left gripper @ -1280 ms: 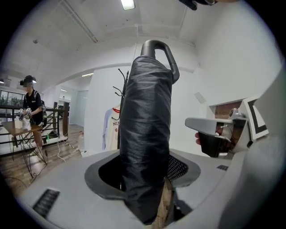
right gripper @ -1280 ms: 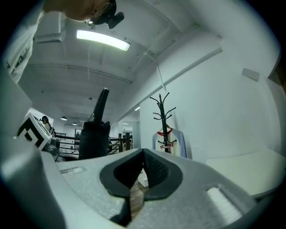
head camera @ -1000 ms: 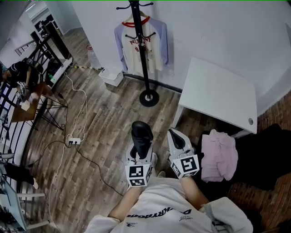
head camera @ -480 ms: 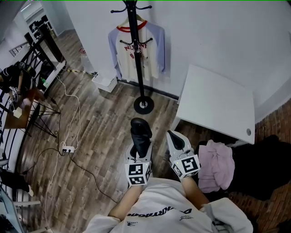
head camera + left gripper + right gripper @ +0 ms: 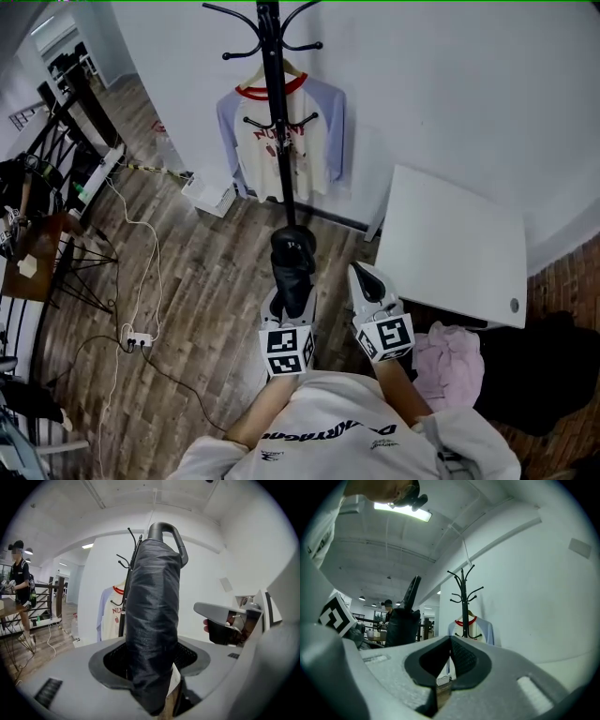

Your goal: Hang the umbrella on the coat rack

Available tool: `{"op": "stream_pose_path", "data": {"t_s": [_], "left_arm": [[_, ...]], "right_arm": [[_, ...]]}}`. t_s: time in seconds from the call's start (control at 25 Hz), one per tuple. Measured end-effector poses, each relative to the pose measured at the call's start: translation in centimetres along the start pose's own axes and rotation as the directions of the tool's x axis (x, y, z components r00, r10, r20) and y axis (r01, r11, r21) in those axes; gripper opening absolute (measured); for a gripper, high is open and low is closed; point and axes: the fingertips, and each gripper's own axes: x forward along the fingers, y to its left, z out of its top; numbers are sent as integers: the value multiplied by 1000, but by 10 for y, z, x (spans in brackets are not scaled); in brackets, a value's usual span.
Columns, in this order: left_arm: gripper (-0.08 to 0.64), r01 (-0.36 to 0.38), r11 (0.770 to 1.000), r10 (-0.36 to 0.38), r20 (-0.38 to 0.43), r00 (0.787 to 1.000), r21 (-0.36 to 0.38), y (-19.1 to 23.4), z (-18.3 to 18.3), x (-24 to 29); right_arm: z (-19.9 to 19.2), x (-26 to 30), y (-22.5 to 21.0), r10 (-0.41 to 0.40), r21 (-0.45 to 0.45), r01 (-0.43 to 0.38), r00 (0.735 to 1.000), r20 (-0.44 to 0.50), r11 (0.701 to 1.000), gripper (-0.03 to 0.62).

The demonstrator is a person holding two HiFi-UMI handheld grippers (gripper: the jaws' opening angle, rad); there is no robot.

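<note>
A folded black umbrella [image 5: 292,261] [image 5: 152,620] with a curved handle [image 5: 171,531] stands upright in my left gripper [image 5: 291,298] [image 5: 150,656], which is shut on its lower part. The black coat rack [image 5: 274,122] [image 5: 127,581] [image 5: 464,599] rises just beyond the umbrella against the white wall. Its hooks [image 5: 262,17] spread at the top, and the umbrella hides its base. A raglan shirt [image 5: 281,141] hangs on the rack. My right gripper [image 5: 364,274] [image 5: 451,639] is to the right of the umbrella, shut, with nothing between its jaws.
A white table [image 5: 459,244] stands to the right of the rack, with a pink cloth [image 5: 450,352] on dark things below it. Cables and a power strip [image 5: 139,339] lie on the wood floor at left. A railing and a person [image 5: 19,581] are at far left.
Both grippers and the umbrella have moved forward toward the coat rack. The rack now looms closer, and its base has slipped behind the umbrella.
</note>
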Motion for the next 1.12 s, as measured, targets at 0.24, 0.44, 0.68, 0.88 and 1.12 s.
{"op": "stream_pose_path", "data": {"t_s": [0.24,0.44,0.68,0.88,1.12], "left_arm": [[250,8,1000,-8,-27,1000,-3,47,27,68],[250,24,1000,-25,-56,998,-14,75,35,114],[250,23,999,-27,-110,994,-42,89,28,153],[250,-18,999,13,-130,991,-38,98,23,184],[251,-58,997,50,-167,985,-43,109,10,223]], "right_arm": [[-4,80,-19,-19,5,19,1000,-25,1000,-3],[-7,130,-31,-32,-1,32,999,-30,999,-3],[-14,160,-48,-33,15,33,999,-44,999,-3],[-23,180,-63,19,25,-18,999,-43,1000,-3],[-27,195,-80,80,31,-78,996,-49,996,-3]]}}
